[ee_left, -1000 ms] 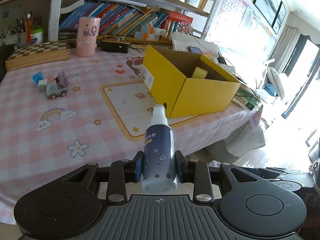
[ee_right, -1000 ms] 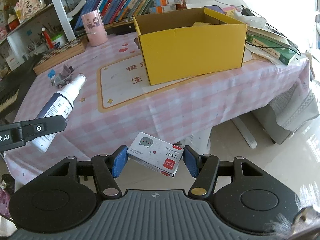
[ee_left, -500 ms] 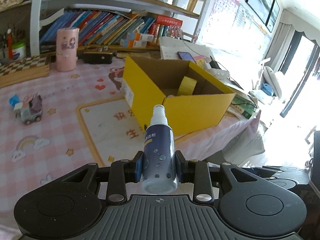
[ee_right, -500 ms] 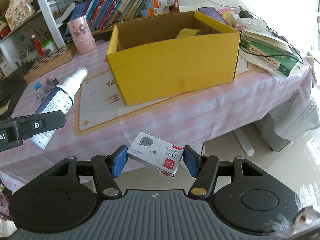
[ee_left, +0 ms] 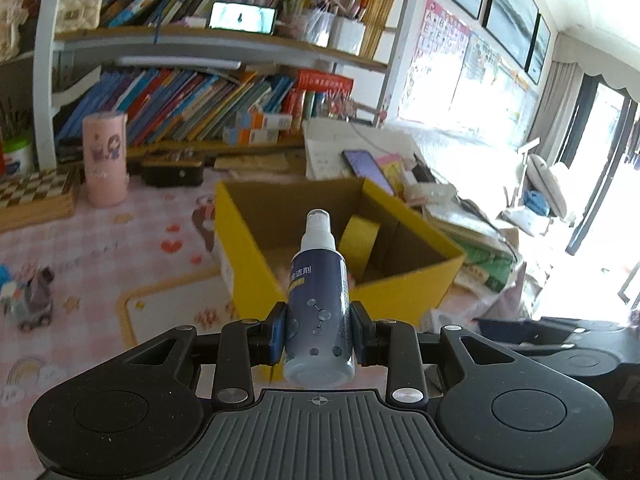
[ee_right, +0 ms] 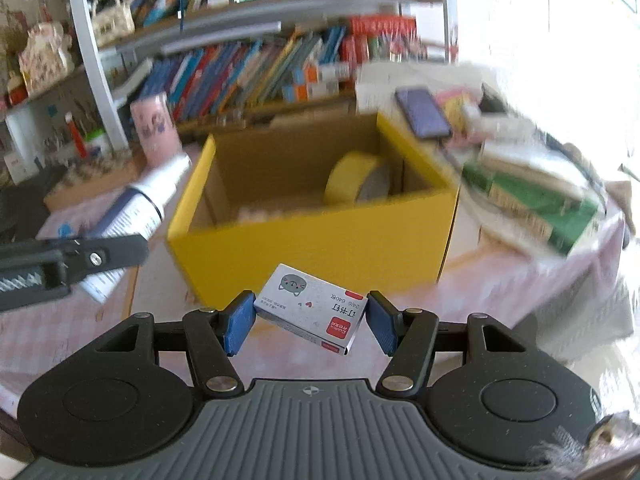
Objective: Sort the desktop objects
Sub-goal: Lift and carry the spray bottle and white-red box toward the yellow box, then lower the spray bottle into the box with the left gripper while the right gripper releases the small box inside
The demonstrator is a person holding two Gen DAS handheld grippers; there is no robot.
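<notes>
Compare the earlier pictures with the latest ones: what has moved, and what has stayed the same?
Both claws have moved closer to the yellow box, which now looms larger, its tape roll in plain sight. Nothing was picked up or released: the left claw still grips the spray bottle, and the right claw still holds the staple box. The toy car stays on the table.
</notes>
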